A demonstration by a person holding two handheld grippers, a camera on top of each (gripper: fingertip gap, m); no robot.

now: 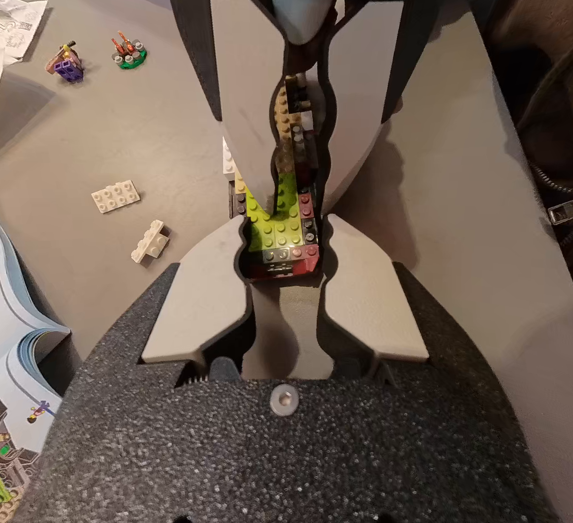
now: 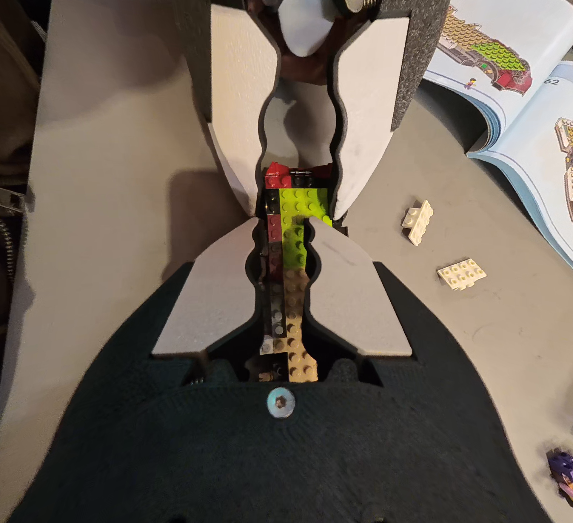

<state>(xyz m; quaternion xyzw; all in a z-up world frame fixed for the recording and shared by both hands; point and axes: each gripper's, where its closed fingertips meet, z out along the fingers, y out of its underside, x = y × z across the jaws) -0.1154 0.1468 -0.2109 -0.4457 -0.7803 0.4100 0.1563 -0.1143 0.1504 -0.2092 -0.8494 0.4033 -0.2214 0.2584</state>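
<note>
1. Left gripper (image 1: 280, 222) and right gripper (image 2: 280, 222) are facing each other nose to nose, both straddling the long brick build (image 1: 280, 229) on the grey table (image 1: 139, 136).
2. Build's long axis is running along both finger pairs.
3. Left is probably pinching the near end; the right's contact is unclear.

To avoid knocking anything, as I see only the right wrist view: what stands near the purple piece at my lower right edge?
Observer: A small round green build with orange parts stands beside that purple piece.
Operator: Does my hand-held gripper hide any part of the model?
Observer: Yes, a white brick juts from the model beside one finger.
Operator: Anything farther off?
Observer: Printed paper sheets lie past the purple piece.
</note>
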